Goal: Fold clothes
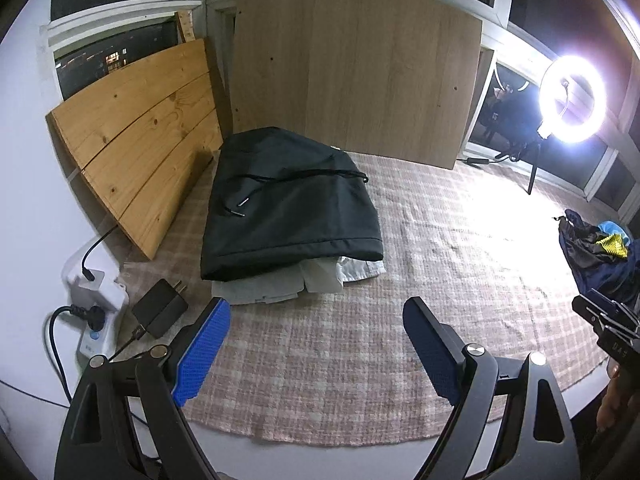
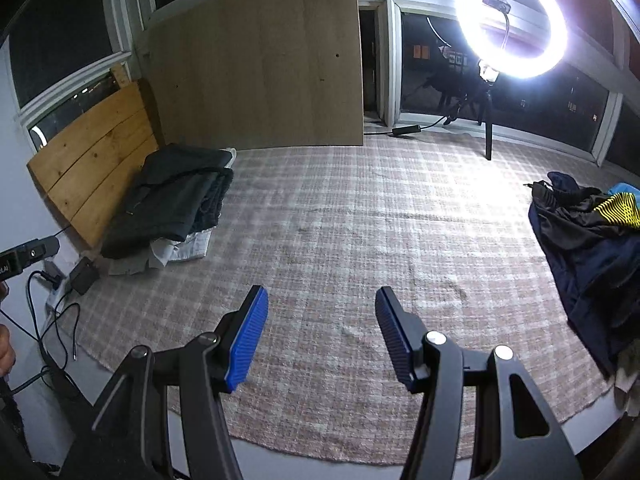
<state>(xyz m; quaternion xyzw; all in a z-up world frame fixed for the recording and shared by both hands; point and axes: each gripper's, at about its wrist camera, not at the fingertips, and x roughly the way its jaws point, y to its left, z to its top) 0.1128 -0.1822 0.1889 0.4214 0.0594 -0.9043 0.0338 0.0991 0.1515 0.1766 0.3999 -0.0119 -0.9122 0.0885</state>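
1. Left wrist view, nearest first: the left gripper (image 1: 316, 344) hung with its blue pads spread wide apart and nothing between them, only the checked pink-and-white cloth (image 1: 360, 360) that covered the tabletop below.
2. Just beyond the left finger lay a black plug adapter (image 1: 160, 307) beside a white power strip (image 1: 96, 304) at the cloth's edge.
3. Farther on sat the folded stack of clothes (image 1: 288, 208), a black hooded garment with loose drawstrings on top and pale grey and white pieces showing under its near edge.
4. Right wrist view: the right gripper (image 2: 322, 336) stood about half open, holding nothing, over bare cloth.
5. Off to its right, at the cloth's edge, lay an unfolded heap of dark clothes (image 2: 588, 240) with a yellow patterned patch and a bit of blue in it, well apart from the folded stack on the far left.
6. At the back, a pine board (image 1: 132, 140) and a larger pale panel (image 1: 352, 68) leaned against the dark windows, and a ring light (image 2: 512, 20) glared from its stand on the right.
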